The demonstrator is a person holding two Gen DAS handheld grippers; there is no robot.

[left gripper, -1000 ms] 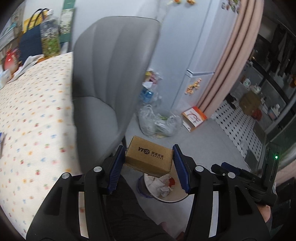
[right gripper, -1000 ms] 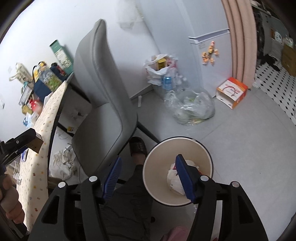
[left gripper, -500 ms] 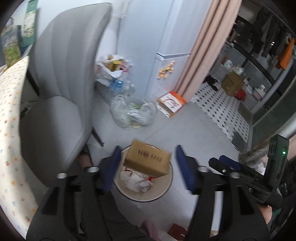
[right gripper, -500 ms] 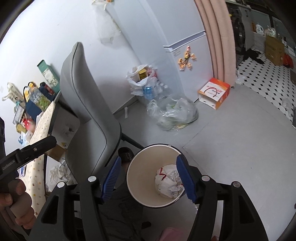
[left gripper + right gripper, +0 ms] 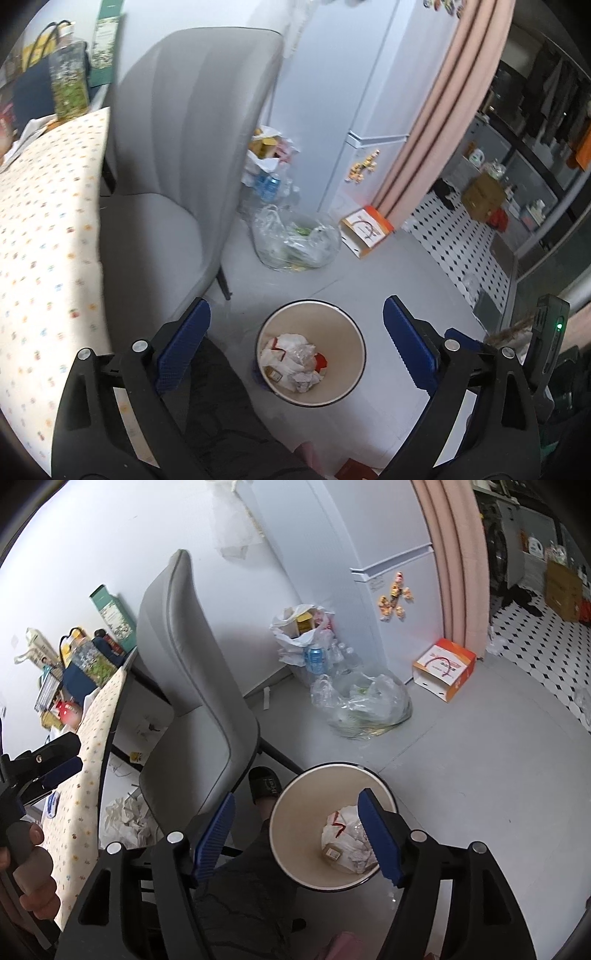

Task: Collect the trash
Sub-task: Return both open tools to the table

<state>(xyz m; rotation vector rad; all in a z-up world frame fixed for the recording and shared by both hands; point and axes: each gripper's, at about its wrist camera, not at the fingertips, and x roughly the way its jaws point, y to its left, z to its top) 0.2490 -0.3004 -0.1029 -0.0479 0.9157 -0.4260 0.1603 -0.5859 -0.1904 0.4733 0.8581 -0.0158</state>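
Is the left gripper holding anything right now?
No, the left gripper has its blue pads spread wide, with only the round cream trash bin below.

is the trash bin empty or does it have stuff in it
Partly filled: crumpled paper and wrappers cover the bottom of the bin.

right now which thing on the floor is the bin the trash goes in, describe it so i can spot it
Start at the grey chair; on the grey floor beside its seat stands the round bin. Unlike the clear plastic bag and the orange and white carton beyond it, it is an open cream-lined tub holding crumpled paper.
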